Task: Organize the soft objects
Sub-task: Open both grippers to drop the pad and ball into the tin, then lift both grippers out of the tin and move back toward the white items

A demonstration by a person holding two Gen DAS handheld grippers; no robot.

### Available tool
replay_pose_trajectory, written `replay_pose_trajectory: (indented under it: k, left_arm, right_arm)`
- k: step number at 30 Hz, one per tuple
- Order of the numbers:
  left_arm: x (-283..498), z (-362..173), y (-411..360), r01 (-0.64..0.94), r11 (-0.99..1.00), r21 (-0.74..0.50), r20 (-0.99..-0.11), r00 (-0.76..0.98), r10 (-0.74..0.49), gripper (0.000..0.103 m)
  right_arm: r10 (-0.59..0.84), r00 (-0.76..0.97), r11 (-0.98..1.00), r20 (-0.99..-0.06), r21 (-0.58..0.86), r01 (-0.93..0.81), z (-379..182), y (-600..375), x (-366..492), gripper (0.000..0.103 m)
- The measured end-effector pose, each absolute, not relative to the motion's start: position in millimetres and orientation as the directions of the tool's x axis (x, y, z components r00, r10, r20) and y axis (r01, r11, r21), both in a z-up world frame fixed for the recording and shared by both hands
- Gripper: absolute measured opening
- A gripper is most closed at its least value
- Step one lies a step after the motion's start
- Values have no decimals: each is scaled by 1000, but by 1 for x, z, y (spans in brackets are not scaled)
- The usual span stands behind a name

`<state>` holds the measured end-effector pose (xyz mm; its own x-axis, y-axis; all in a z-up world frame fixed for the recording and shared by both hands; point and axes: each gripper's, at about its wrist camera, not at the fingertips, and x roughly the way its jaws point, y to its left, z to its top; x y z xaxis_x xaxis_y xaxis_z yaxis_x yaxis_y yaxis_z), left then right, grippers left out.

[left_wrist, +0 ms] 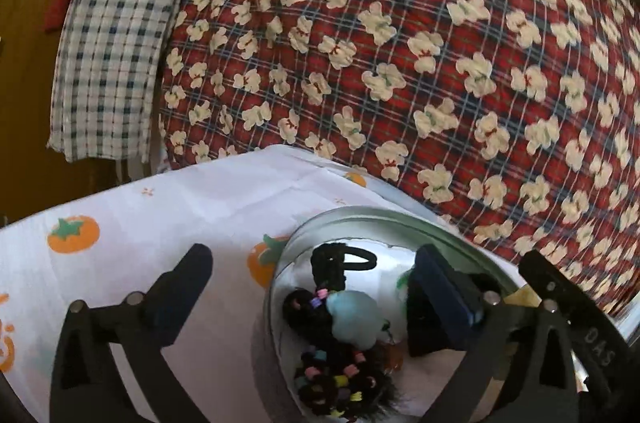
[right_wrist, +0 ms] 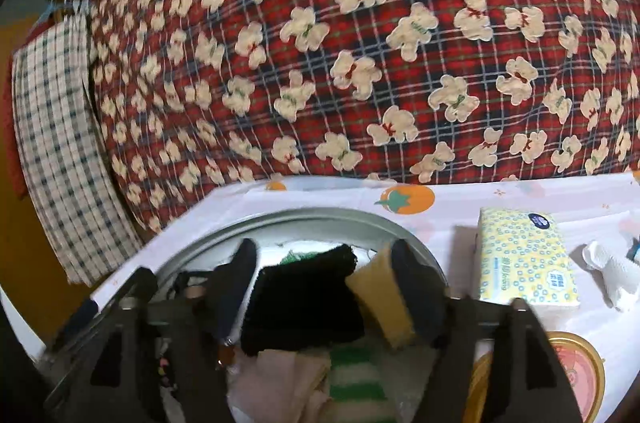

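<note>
left claw [left_wrist: 316, 287]: jaws spread wide, nothing between the pads; hangs over the near-left rim of the metal tin [left_wrist: 360, 215].
right claw [right_wrist: 324, 271]: jaws parted, no pad pressing; black knit cloth [right_wrist: 304, 299] lies between them, yellow sponge [right_wrist: 380, 299] just beside the right finger.
metal tin: round, shiny, shallow wall; sits on the table under both claws.
hair ties [left_wrist: 340, 379]: fuzzy black loops with coloured beads, piled in the tin below the left claw, next to a pale blue soft ball [left_wrist: 356, 319].
other tin contents: green-white striped cloth [right_wrist: 356, 375], pale pink fabric [right_wrist: 280, 375], under the right claw.
table cloth [left_wrist: 180, 199]: white, orange fruit print.
tissue pack [right_wrist: 524, 255]: yellow patterned soft pack, right of the right claw.
beyond both claws: red plaid quilt [right_wrist: 360, 43], bear print.
</note>
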<state>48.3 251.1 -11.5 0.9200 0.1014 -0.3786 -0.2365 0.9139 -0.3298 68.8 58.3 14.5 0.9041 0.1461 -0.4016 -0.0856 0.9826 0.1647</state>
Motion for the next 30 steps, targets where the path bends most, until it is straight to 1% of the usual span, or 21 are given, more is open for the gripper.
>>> replay_pose_trajectory:
  k: [3,6,8,12,15,19,22,24,30]
  left_arm:
    - [43,-8,243,-240,926,-290,-349,928,131,102]
    - [35,-3,235,-260,938,-231,-301,935,186,102]
    - [29,-1,232,-267,939,-217,-266,942,206,102]
    - [22,3,233,-301,931,-207,-234,939,252,102]
    - [18,4,238,-320,920,-227,-229,936,269,102]
    - [18,1,243,-323,911,-256,-252,932,259,102]
    - [16,-1,240,-317,912,-260,-263,932,249,102]
    - [13,-1,238,-333,908,-255,-263,927,266,102]
    - [6,-1,238,-349,899,-265,-258,924,283,102]
  right_arm:
    - [164,914,975,-370,200,-94,18,51,63,76]
    - [143,922,982,-361,165,-88,20,53,59,77]
    - [130,926,985,-354,155,-79,21,53,56,77]
    - [131,926,984,-355,162,-78,21,48,53,77]
    - [120,930,985,-347,156,-69,22,46,50,77]
    - [103,936,989,-336,137,-59,21,43,45,77]
    - [91,944,990,-317,132,-51,20,41,39,77]
    - [80,948,992,-307,121,-44,20,40,35,77]
    - [60,949,995,-310,97,-31,17,33,31,77]
